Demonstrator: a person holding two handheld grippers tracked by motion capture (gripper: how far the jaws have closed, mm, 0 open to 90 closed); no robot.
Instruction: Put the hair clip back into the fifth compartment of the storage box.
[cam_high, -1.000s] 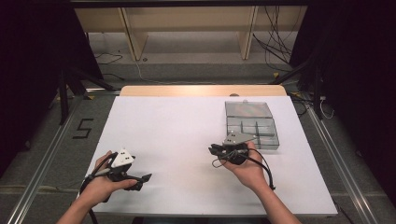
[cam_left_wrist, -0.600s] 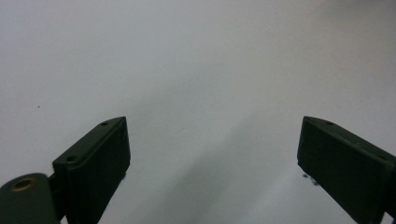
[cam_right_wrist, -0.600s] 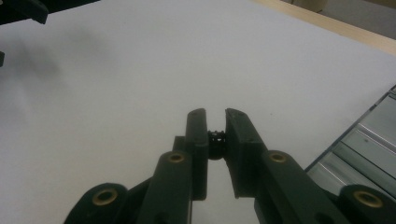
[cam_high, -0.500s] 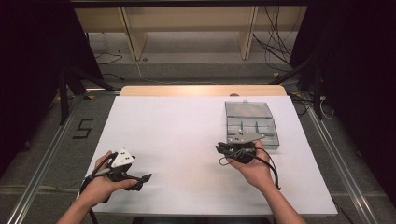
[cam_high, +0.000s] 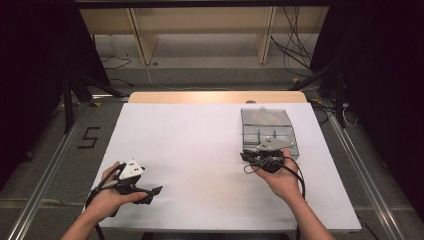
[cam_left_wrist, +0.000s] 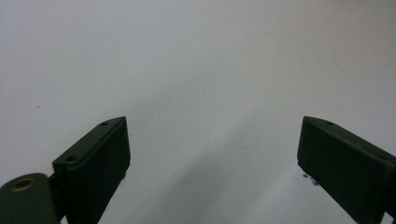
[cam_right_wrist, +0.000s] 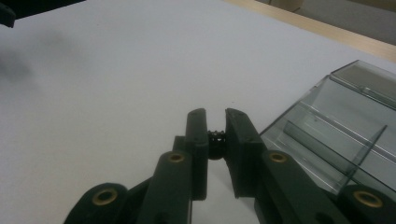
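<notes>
Right now: tiny dark part pinched beside the clear box

Small dark toothed part (cam_right_wrist: 215, 136), round and gear-like, too small to identify further, sits between the two black jaws of the right gripper (cam_right_wrist: 215, 122). The jaws stand nearly together, clamped on it near their tips, low over the table.

Just to the right of those jaws in the right gripper view: a clear grey plastic compartment box (cam_right_wrist: 345, 126) with thin upright dividers. Its near corner lies just beside the right jaw; contact between them cannot be told. From the high view the same box (cam_high: 266, 129) lies flat just beyond the right gripper (cam_high: 246, 156), whose jaws point toward the table's left side. The right hand (cam_high: 280, 176) wraps the gripper body, a black cable looping beside the wrist.

White table top (cam_high: 200, 150) under both grippers, with a pale wooden strip along its far edge.

Left gripper (cam_high: 156, 190) well apart from the right one, at the near left of the table, held in the left hand (cam_high: 107, 196), grey three-cornered plate on top. In the left gripper view its jaws stand wide apart with bare white surface between them, nothing gripped (cam_left_wrist: 212, 154).
</notes>
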